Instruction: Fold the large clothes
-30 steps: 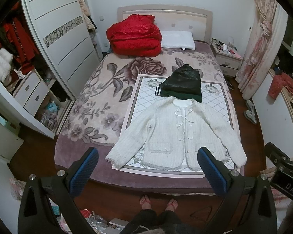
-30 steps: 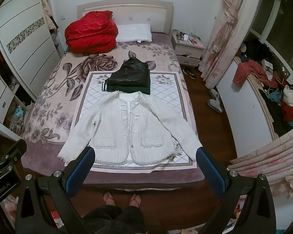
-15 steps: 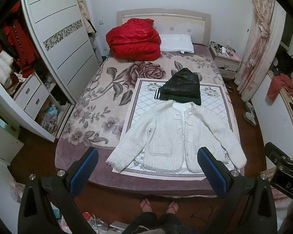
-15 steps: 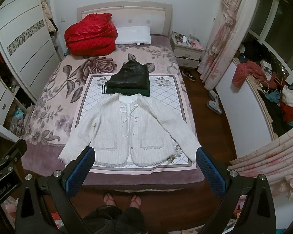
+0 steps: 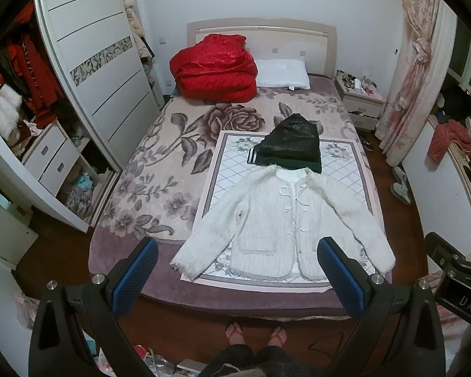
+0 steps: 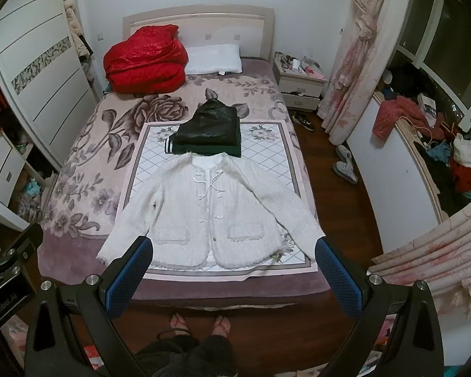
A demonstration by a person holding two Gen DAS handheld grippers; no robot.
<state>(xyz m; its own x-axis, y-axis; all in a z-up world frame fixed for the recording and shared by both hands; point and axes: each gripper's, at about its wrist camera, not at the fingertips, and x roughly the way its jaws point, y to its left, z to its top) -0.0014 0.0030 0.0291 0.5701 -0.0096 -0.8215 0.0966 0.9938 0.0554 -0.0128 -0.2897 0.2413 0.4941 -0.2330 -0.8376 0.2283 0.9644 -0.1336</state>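
Observation:
A white fuzzy jacket (image 5: 282,220) (image 6: 210,216) lies flat and face up on a patterned mat (image 5: 232,163) (image 6: 267,154) at the foot of the bed, both sleeves spread out. Just beyond its collar rests a folded dark green and black garment (image 5: 290,146) (image 6: 208,132). My left gripper (image 5: 237,259) hangs open, high above the bed's foot edge, with nothing between its blue pads. My right gripper (image 6: 234,257) is likewise open and empty at about the same height. Neither touches the jacket.
A red quilt (image 5: 213,69) and a white pillow (image 5: 282,73) sit at the headboard. A wardrobe (image 5: 94,62) stands left of the bed, a nightstand (image 6: 301,78) and curtain (image 6: 358,47) to the right. Shoes (image 6: 345,163) lie on the floor. The person's feet (image 5: 256,336) stand at the bed's foot.
Both grippers have risen and drawn back slightly, so the bed and jacket sit a little farther off. Nothing on the bed has moved.

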